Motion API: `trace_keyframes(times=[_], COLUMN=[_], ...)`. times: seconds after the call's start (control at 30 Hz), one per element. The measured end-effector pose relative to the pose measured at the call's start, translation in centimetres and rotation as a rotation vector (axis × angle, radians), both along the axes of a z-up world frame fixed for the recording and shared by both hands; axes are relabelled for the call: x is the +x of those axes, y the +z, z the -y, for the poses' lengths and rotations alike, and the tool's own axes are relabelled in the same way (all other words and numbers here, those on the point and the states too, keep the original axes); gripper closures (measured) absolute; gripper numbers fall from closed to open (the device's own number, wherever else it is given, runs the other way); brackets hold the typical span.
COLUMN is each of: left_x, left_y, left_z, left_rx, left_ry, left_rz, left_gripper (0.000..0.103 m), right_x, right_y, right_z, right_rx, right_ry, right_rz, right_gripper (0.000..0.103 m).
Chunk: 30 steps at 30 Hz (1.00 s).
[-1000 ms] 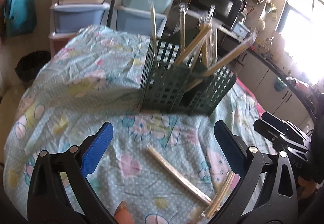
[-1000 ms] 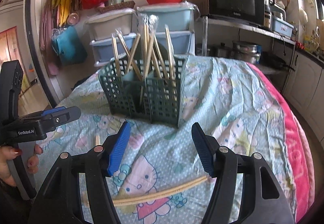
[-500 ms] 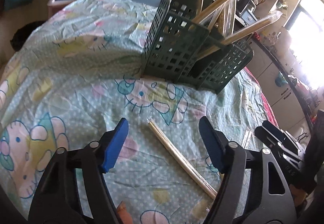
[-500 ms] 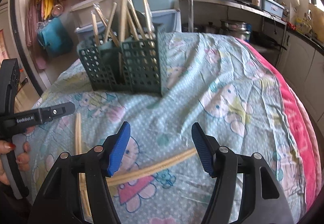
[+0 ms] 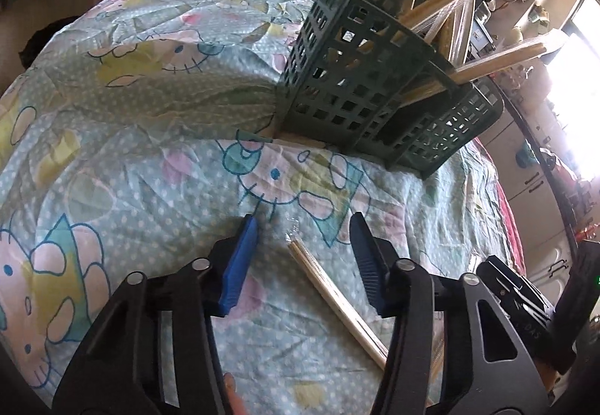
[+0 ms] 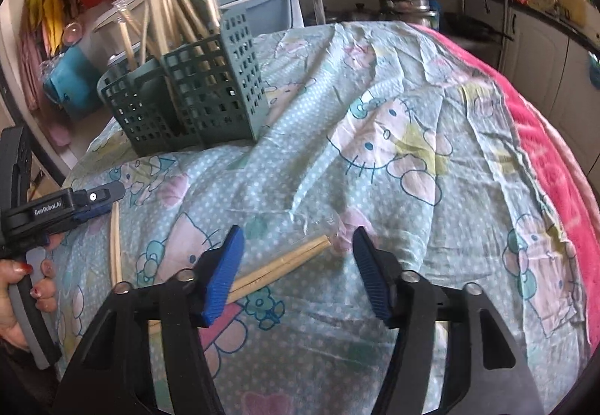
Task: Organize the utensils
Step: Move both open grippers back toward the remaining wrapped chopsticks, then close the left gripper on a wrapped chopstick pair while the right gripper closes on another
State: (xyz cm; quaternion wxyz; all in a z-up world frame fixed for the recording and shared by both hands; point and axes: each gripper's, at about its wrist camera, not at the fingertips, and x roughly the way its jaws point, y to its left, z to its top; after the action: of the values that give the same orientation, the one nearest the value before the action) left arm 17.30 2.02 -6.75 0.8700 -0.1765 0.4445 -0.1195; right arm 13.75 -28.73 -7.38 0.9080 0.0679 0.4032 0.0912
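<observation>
Two plastic-wrapped wooden chopstick pairs lie on the cartoon-print cloth [image 5: 123, 167] near the green lattice holder [image 5: 360, 85]: one [image 5: 330, 289] between the left gripper [image 5: 303, 257], one [image 6: 281, 263] between the right gripper [image 6: 296, 267]. Both jaws have just been narrowing, gripping nothing yet; centre each pair before pinching

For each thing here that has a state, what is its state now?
Left gripper: jaws open, closing around a wrapped chopstick pair.
Right gripper: jaws open, closing around another pair.
Basket: upright, holding chopsticks.
Tablecloth: wrinkled.

Two loose chopstick pairs [image 6: 281, 265] [image 6: 115, 246], one green basket [image 6: 187, 96].
</observation>
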Motion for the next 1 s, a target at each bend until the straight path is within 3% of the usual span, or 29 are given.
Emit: trace_keyframes(times=[0.23, 0.47, 0.63, 1.0], left_x=[0.3, 0.5, 0.8, 0.4], left_y=[-0.3, -0.4, -0.7, 0.6], left_z=[-0.4, -0.2, -0.7, -2.5], left_rx=[0.007, 0.018, 0.031, -0.037], left_ry=[0.012, 0.018, 0.039, 0.029], left_rz=[0.002, 0.005, -0.001, 0.021], left_gripper=[0.068, 0.072, 0.089, 0.098], right_x=[1.2, 1.7, 1.7, 0.9], right_y=[-1.0, -1.1, -0.7, 4.2], right_z=[0.6, 1.8, 2.3, 0.7], right_rx=[0.044, 0.079, 0.092, 0.101], right_ry=[-0.04, -0.063, -0.057, 0.025], right_rz=[-0.048, -0.049, -0.03, 0.104], right_gripper=[0.069, 0.096, 0.099, 0.1])
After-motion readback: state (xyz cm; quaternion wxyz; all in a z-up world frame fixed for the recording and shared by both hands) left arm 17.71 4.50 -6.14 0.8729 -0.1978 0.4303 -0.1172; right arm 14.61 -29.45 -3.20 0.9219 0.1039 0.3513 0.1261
